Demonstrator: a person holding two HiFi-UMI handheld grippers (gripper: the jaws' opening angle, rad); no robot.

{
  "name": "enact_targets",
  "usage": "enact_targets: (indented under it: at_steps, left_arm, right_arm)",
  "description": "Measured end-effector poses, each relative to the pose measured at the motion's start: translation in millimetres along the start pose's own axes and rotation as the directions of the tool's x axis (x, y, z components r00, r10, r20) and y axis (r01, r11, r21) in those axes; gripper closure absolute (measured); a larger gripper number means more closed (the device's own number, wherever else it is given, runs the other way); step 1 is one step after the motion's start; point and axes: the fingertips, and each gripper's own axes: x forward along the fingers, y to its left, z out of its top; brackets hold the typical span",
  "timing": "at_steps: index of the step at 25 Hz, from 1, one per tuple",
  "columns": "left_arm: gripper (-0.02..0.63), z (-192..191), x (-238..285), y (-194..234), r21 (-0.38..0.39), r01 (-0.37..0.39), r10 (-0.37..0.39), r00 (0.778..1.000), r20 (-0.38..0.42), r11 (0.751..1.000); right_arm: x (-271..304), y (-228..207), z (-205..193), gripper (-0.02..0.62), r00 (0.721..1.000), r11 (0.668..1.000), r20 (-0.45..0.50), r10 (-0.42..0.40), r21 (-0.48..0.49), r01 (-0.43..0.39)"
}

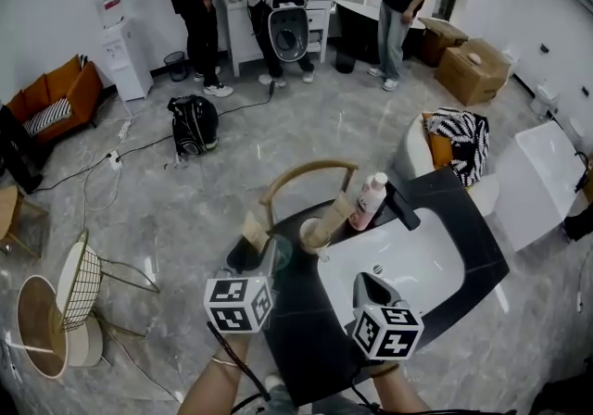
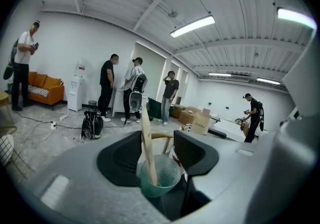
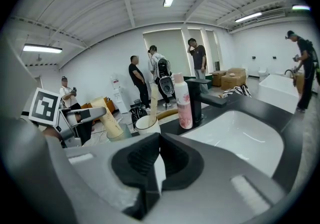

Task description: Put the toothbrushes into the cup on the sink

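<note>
Even light from ceiling strips [image 2: 192, 25], fisheye-curved edges (corners black), foreground soft

Sink counter [image 1: 310, 339] holds white cup [image 3: 146, 124], green cup [image 2: 160, 178], bottle [image 1: 369, 202].

green cup [image 3: 119, 132]: lower part hidden behind right gripper [image 3: 160, 138] | left forearm [image 1: 211, 392]: cut by edge

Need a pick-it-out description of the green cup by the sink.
On the black counter, left of the white basin, two cups stand beyond the pink bottle. The green cup is the translucent one farthest from the faucet, between the left gripper's open jaws; beside it the white cup is opaque.
</note>
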Motion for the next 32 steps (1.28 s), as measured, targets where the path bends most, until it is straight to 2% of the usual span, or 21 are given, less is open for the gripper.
enact_targets:
  at_steps: [9,16,25,32]
  left_arm:
    - [0.407,-18.7,-17.6,12.4,-0.047,-0.036,0.034,0.999,-0.038,0.998]
    - [0.407,-27.0,-39.3,4.2,-0.103,-0.028,0.024,0.999,-0.038,0.994]
    - [0.408,-11.7,-77.6,-11.9,-0.104,-0.02,0.021,1.0,0.007,0.994]
    - [0.459,5.8,-117.3,-14.1,-0.127,-0.032,0.04,0.997,0.061,0.991]
  right_arm:
    - [-5.5,13.3,-4.4,0.591,1.0,1.0,-0.001,0.028,-0.012,-0.028]
    - [-15.6,15.7,-2.8,0.591,0.999,0.999,0.013,0.033,-0.018,-0.033]
    - [-34.1,20.1,8.6,0.592,0.998,0.999,0.051,0.047,-0.02,-0.046]
    - [-47.0,25.4,25.8,0.591,0.993,0.997,0.096,0.071,-0.016,-0.07]
